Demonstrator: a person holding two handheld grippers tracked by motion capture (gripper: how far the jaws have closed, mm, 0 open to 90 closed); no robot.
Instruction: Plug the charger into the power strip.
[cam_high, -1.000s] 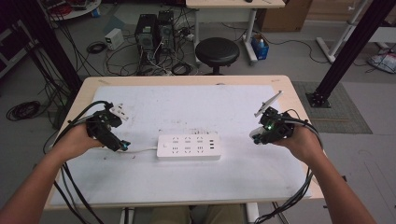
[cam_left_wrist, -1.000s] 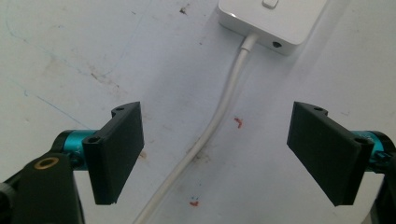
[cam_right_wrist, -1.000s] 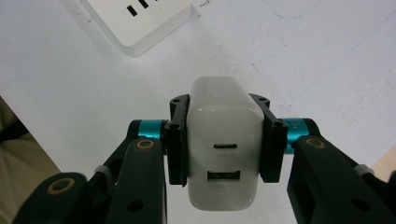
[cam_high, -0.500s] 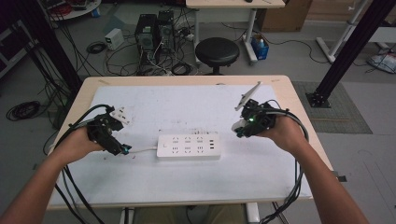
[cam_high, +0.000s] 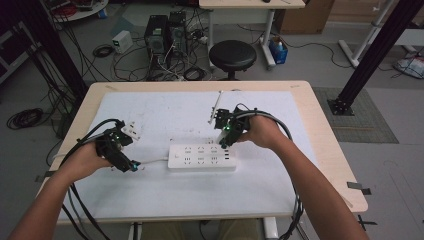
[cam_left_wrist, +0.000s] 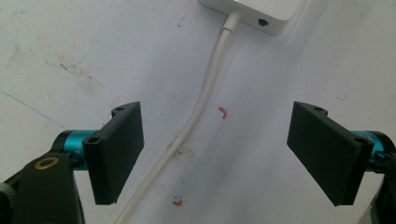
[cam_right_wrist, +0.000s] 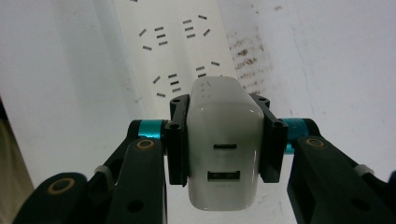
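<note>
Worktop (cam_high: 300, 100) bearing a white power strip (cam_high: 202, 157), the landmark. Left gripper (cam_high: 131, 165), at the strip's cord (cam_left_wrist: 201, 100) end, fingers (cam_left_wrist: 116, 151) released astride the cord. Right gripper (cam_high: 223, 141), above the strip's opposite end, fingers (cam_right_wrist: 177, 140) clenched on a white charger (cam_right_wrist: 224, 149).

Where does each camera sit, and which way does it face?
High view: above the person's side, looking forward and down on the table; both forearms, left gripper, right gripper.
Left gripper view: on the left gripper, looking down between open jaws at the cord.
Right gripper view: on the right gripper, looking down past the charger it clamps.
Shared: the power strip is in all three.
</note>
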